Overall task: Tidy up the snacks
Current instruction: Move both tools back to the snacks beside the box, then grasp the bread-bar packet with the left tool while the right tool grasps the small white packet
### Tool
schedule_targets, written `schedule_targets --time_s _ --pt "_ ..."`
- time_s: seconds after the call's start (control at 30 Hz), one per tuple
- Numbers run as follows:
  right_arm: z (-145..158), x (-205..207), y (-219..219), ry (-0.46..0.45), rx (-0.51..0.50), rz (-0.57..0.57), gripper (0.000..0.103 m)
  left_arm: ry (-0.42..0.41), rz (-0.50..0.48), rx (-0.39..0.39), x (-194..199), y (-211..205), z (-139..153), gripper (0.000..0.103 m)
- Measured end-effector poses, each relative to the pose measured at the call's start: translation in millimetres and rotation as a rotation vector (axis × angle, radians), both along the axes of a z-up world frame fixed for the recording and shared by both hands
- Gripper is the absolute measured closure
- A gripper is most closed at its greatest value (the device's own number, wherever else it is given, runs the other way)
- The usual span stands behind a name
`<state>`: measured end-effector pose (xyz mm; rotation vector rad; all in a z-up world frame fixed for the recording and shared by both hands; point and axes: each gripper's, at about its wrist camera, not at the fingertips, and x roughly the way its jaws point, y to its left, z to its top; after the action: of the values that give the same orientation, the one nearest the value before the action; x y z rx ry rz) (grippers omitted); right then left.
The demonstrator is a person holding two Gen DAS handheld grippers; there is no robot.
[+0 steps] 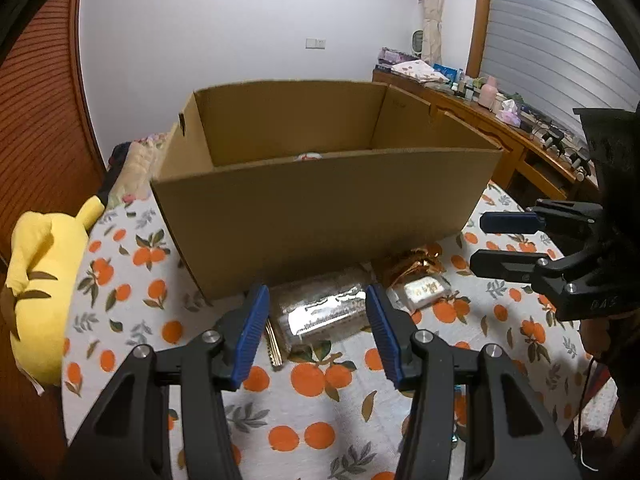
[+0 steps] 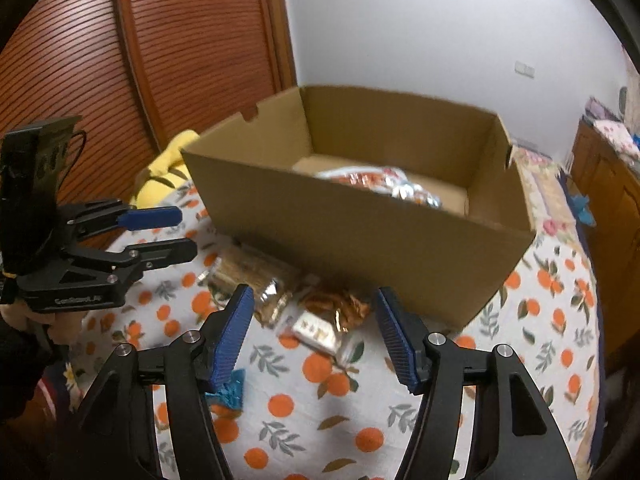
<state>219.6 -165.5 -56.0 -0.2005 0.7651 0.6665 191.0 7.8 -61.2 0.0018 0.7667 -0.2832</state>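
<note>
Left wrist view: clear-wrapped snack pack lies on the tabletop just in front of the cardboard box, touching or nearly touching its near wall. Gold-foil snack packet sits beside it to the right, with a small white-labelled packet against its near side. All three are near the middle of the tabletop, off every edge. Flat gold strip-like item lies by the clear pack's left end; can't tell what it is.

Left tongs are open, blue pads either side of the clear pack, above it and not touching; nothing gripped. Right tongs come in from the right edge of this view, also open and empty, hovering over the tabletop by the box's right near corner.

Right wrist view: right tongs open over the gold and white packets, no contact. Left tongs are at left, held by a hand. Box is open-topped; red-and-white and silver snack bags lie on its floor toward the far right. Small blue wrapper lies on the tabletop under the tongs' left finger.

Tabletop carries an orange-print cloth. Yellow plush toy sits off its left edge.
</note>
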Motion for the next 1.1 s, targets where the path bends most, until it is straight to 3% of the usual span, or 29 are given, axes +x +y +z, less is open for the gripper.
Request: schedule_targets --time_s 0.43,0.83,1.1 --pt "-48 24 8 0.137 0.010 -0.004 0.040 0.042 -0.001 -0.015 -1 -3 -12 0.052" --pt "-68 34 23 0.147 -0.063 0.006 0.037 0.054 0.002 -0.013 6 -7 -19 0.052" --pt "-68 25 17 0.137 -0.075 0.022 0.059 0.052 -0.003 -0.018 18 -16 -19 0.052"
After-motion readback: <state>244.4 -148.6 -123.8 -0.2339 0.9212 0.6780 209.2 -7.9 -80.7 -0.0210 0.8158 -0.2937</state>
